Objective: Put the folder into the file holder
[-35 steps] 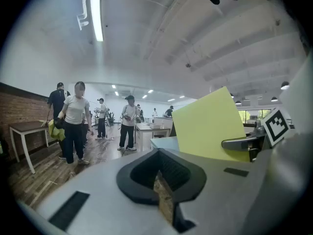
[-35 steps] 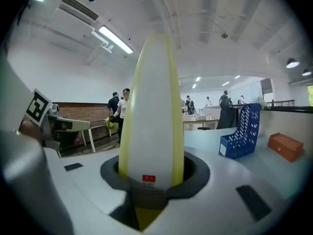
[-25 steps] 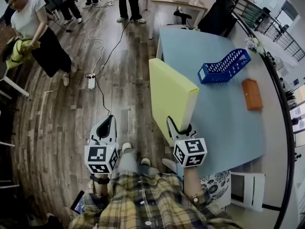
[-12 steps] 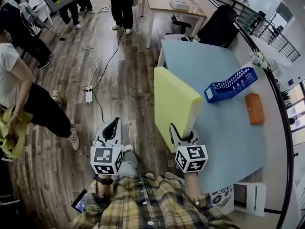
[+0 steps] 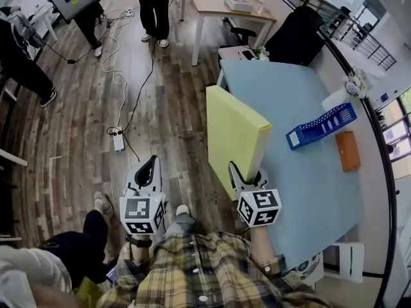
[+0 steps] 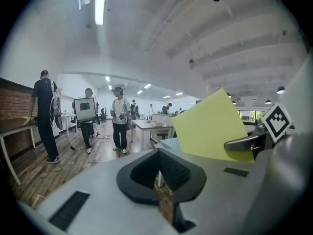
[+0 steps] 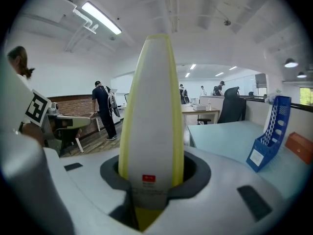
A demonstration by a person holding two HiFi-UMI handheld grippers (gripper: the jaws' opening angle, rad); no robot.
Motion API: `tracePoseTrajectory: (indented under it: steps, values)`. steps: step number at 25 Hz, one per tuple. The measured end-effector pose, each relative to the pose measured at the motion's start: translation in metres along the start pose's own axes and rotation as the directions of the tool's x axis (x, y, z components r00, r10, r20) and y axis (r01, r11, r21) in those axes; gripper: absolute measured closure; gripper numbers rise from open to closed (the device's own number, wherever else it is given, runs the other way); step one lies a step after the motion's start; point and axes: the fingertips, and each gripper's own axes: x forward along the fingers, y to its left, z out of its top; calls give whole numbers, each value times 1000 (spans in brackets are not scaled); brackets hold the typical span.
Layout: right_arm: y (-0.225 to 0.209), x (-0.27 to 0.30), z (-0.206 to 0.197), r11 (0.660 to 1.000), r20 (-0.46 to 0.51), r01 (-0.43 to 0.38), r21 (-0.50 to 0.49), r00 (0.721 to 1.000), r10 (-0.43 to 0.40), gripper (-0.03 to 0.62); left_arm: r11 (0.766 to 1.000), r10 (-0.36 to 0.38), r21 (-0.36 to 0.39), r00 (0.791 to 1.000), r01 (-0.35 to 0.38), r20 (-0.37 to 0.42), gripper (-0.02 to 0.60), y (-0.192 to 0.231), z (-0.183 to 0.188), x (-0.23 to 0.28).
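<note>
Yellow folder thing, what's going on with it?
A person carries a gripper in each hand. The right gripper is clamped on the yellow folder, holding it upright near the table edge. The left gripper holds nothing. The blue file holder sits on the table, with no folder in it yet.

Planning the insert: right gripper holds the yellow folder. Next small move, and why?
Probably carry the folder across the table toward the blue file holder. The right gripper clamps it upright, but the holder stands well apart, ahead and to the right, so lowering it in looks premature.
</note>
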Motion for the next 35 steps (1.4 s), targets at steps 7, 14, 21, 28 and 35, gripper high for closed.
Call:
tracePoseTrajectory:
  steps: [7,14,21,28,35]
  values:
    - [4,32,11,1000,-16,17,8,1000,-17,444,999,-27,29,1000,27,1,591,29,10,26]
    - [-12,64,14,999,-39,38,11,999,-38,444,998,-43,38,999,43,-3,591,43,15,63]
    - [-53,98,23,997,-22,74,32,997,-73,444,996,-58,60,998,59,-8,591,43,22,118]
    - [-116,148,37,986,-7,144,82,990,-144,444,991,-106,82,994,109,-33,591,38,34,207]
    - [-200,182,81,968,15,216,126,975,-220,444,974,-197,113,980,198,-25,591,2,85,315]
